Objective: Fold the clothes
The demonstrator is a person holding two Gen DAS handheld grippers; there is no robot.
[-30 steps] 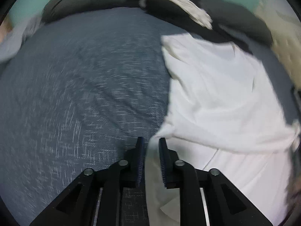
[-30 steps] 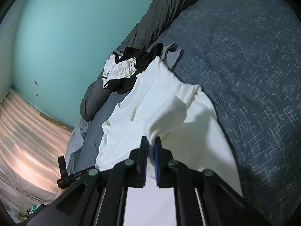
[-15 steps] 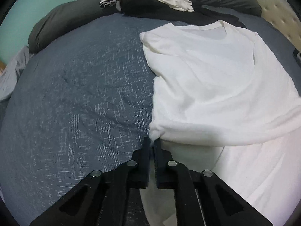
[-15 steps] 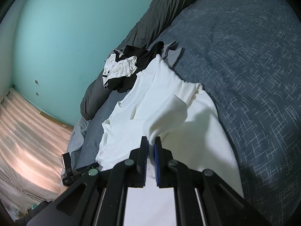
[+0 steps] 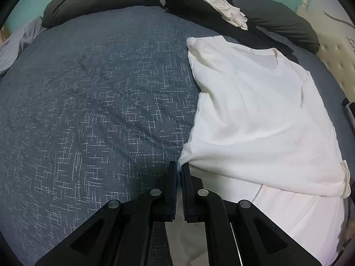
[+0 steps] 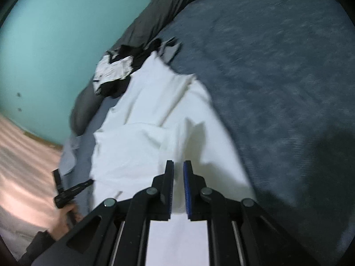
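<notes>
Pinching white shirt (image 5: 255, 115) edge, left gripper (image 5: 179, 166) fingers clenched | right gripper (image 6: 178, 165) fingers opening, nothing between them

The white T-shirt (image 5: 261, 119) was soft, matt knit cloth, lightly creased. The bed cover (image 5: 99, 110) was coarse blue woven fabric flecked with pale threads. The gripper fingers (image 5: 170, 190) were matt black plastic with ribbed blue pads and dull metal rivets.

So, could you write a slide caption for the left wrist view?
Left gripper pinches the white T-shirt's folded edge on the blue bedspread.
</notes>
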